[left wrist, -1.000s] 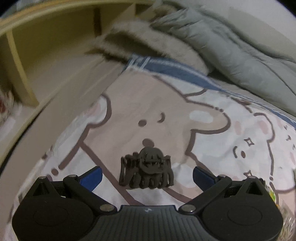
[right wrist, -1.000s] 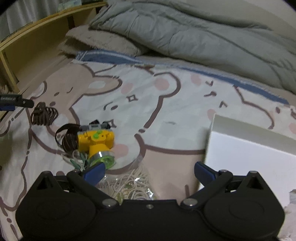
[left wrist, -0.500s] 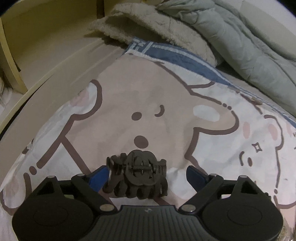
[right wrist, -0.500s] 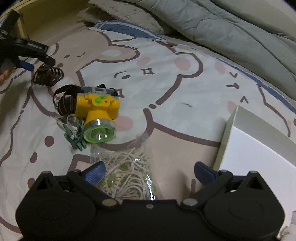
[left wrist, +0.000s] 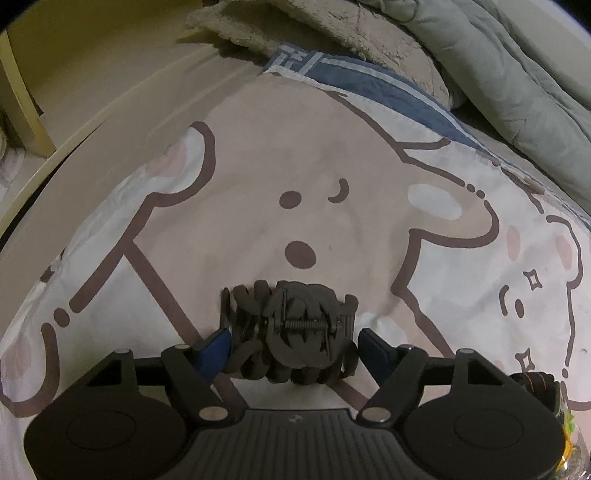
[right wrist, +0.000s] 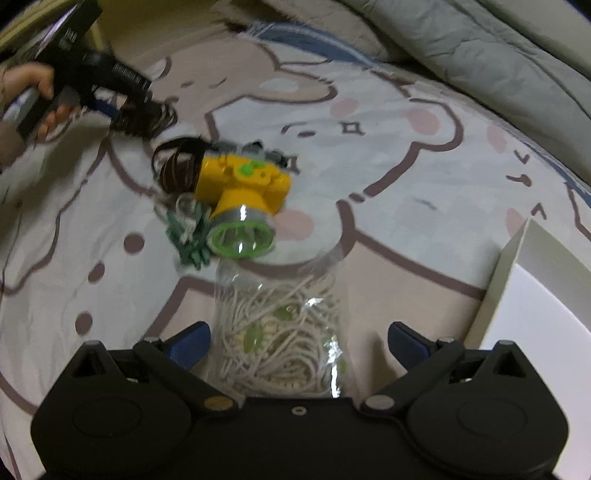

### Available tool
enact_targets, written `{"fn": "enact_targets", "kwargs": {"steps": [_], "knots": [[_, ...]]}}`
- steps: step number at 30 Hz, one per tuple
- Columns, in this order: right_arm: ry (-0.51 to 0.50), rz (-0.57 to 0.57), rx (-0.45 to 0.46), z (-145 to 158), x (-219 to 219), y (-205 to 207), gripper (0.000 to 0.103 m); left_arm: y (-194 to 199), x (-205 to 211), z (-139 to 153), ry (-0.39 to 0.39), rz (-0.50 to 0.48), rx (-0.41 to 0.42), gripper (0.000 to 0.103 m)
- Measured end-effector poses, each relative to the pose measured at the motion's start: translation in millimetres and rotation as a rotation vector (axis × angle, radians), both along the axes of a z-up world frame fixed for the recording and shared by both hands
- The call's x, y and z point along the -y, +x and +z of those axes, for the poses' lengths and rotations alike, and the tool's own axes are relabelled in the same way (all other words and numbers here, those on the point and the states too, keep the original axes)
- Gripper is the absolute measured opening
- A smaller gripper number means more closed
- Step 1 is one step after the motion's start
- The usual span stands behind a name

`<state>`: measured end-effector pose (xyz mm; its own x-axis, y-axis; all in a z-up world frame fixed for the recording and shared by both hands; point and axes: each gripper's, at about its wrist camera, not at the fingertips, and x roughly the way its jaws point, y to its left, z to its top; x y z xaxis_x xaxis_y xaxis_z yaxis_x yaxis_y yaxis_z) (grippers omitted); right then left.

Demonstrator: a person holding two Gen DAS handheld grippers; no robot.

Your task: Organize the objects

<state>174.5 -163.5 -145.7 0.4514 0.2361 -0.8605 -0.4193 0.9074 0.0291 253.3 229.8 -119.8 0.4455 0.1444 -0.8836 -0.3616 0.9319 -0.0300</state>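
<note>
A dark brown claw hair clip (left wrist: pixel 291 328) lies on the cartoon-bear bedsheet between the open fingers of my left gripper (left wrist: pixel 295 349); the left pad (left wrist: pixel 216 347) is right at its side. The clip (right wrist: pixel 142 118) and left gripper also show far left in the right wrist view. My right gripper (right wrist: pixel 297 341) is open over a clear bag of white cord (right wrist: pixel 280 332). Beyond it lie a yellow toy camera with a green lens (right wrist: pixel 242 199), a green clip (right wrist: pixel 192 240) and a brown strap (right wrist: pixel 177 166).
A white box (right wrist: pixel 517 295) stands at the right. A grey duvet (right wrist: pixel 480 48) and a beige fleece blanket (left wrist: pixel 332 33) lie at the back. A wooden bed frame (left wrist: pixel 74 129) runs along the left.
My left gripper has moved forward so the hair clip now sits between its fingers. My right gripper has moved forward over the cord bag, closer to the yellow camera.
</note>
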Motion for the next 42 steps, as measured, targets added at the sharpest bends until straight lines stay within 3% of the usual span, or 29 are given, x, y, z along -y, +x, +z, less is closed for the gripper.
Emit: {"fn": "enact_targets", "kwargs": {"steps": [5, 9, 11, 13, 17, 25, 26, 27, 42], "knots": [[-0.087, 0.083, 0.019, -7.7, -16.3, -8.5, 0.103, -3.8, 2.1, 2.1, 0.0, -0.021, -0.013, 0.075], [-0.131, 0.051, 0.024, -7.5, -25.5, -2.1, 0.102, -6.9, 4.5, 3.3, 0.001, -0.037, -0.032, 0.075], [-0.126, -0.004, -0.031, -8.2, -26.3, 5.1, 0.083, -8.8, 5.6, 3.8, 0.002, -0.042, -0.04, 0.075], [-0.072, -0.076, -0.111, -8.8, -22.4, 12.2, 0.077, -10.7, 6.2, 4.9, 0.004, -0.043, -0.041, 0.075], [-0.105, -0.091, -0.095, -1.5, -26.7, 7.8, 0.069, -14.4, 5.4, 11.2, 0.005, -0.027, -0.013, 0.074], [-0.02, -0.136, -0.036, 27.4, -27.3, 0.2, 0.066, -21.1, 7.6, 26.5, -0.02, -0.037, 0.036, 0.072], [-0.006, -0.141, -0.028, 31.5, -26.6, -1.1, 0.066, -22.9, 9.2, 27.1, -0.02, -0.045, 0.037, 0.055], [0.007, -0.143, -0.022, 35.2, -26.4, -2.8, 0.066, -25.7, 9.5, 26.9, -0.041, -0.051, 0.028, 0.053], [0.081, -0.119, -0.031, 57.2, -29.3, -29.8, 0.066, -76.7, 24.1, 23.7, -0.026, -0.273, -0.073, 0.049]]}}
